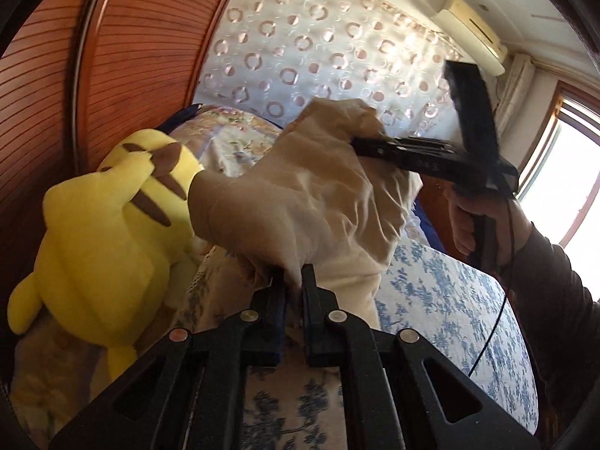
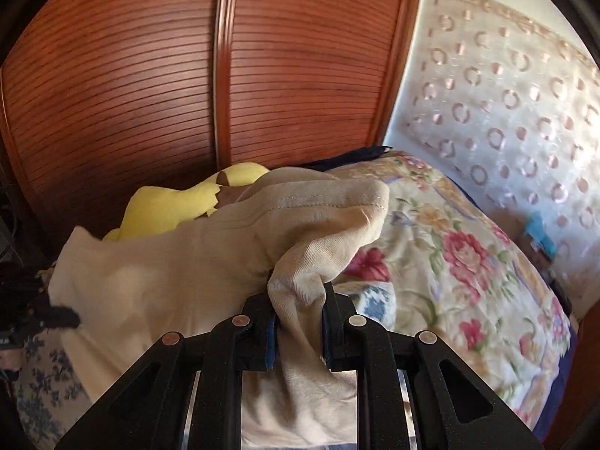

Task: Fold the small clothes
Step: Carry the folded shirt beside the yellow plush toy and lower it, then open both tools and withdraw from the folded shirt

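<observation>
Cream garment (image 1: 300, 202) — floral quilt (image 2: 461, 258), apparently, right-view only

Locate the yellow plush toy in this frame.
The yellow plush toy sits at the left of the left wrist view, against the wooden wardrobe, beside the cream garment. In the right wrist view it peeks out behind that garment.

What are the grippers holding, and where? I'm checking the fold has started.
Both pinch the cream garment: left gripper on one edge, right gripper on a bunched edge.
</observation>
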The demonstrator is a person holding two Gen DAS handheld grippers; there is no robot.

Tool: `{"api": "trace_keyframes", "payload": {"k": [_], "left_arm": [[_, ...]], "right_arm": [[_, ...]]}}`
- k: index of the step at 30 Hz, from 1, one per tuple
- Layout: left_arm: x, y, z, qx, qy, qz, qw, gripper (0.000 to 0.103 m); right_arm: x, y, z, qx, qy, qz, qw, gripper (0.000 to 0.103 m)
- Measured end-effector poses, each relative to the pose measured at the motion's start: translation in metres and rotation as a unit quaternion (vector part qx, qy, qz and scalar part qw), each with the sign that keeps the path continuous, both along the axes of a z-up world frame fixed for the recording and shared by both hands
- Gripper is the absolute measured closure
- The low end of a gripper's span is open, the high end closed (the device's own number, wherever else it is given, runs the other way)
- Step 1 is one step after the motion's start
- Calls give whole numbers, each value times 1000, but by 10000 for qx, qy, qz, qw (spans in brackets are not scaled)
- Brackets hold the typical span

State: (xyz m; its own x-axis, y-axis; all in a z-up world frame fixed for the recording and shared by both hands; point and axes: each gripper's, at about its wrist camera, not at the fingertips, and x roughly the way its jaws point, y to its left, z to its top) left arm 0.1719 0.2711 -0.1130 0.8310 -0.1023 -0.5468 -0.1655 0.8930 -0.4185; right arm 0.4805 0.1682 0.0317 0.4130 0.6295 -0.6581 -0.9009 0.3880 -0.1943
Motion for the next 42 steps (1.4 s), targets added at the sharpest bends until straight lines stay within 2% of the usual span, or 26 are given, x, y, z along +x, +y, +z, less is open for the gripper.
{"api": "trace_keyframes", "payload": {"k": [5, 7, 8, 11, 12, 17, 23, 26, 29, 31, 32, 33, 34, 38, 42], "left_arm": [[-2, 3, -15, 51, 176, 102, 9998, 97], [-3, 5, -18, 40, 227, 142, 9996, 97], [-2, 9, -18, 46, 250, 155, 9996, 97], [1, 11, -19, 135, 323, 156, 9993, 97], [3, 12, -20, 157, 357, 168, 9991, 97], [5, 11, -21, 269, 464, 193, 9984, 97], [2, 2, -15, 552, 539, 183, 9969, 97], [-3, -2, -10, 689, 531, 183, 9960, 96], [-10, -4, -3, 828, 450, 235, 9953, 65], [-16, -7, 4, 854, 327, 181, 9956, 58], [-17, -9, 7, 890, 312, 174, 9954, 48], [-19, -12, 11, 930, 285, 172, 9951, 28], [-24, -16, 17, 979, 162, 148, 9950, 20], [-32, -39, 32, 1491, 92, 184, 9886, 8], [-41, -60, 44, 1612, -36, 10, 9869, 6]], "right_arm": [[21, 51, -18, -120, 148, 84, 9998, 85], [16, 63, -22, -204, 176, -64, 9996, 84], [20, 66, -25, -225, 206, -153, 9994, 79], [36, 61, -24, -20, 241, -560, 9981, 51], [40, 60, -25, 76, 280, -669, 9973, 47], [44, 35, -44, 248, 620, -1089, 9918, 44], [51, 23, -68, 216, 923, -1402, 9856, 44], [45, 15, -64, 331, 932, -1522, 9834, 44], [31, 1, -55, 473, 872, -1527, 9833, 44], [18, -11, -50, 563, 785, -1546, 9832, 44], [7, -22, -43, 613, 752, -1541, 9833, 44], [-4, -30, -40, 668, 720, -1535, 9833, 44], [-14, -40, -35, 720, 693, -1532, 9831, 44], [-55, -69, -28, 904, 521, -1536, 9826, 44], [-96, -103, -26, 1058, 385, -1609, 9805, 44]]}}
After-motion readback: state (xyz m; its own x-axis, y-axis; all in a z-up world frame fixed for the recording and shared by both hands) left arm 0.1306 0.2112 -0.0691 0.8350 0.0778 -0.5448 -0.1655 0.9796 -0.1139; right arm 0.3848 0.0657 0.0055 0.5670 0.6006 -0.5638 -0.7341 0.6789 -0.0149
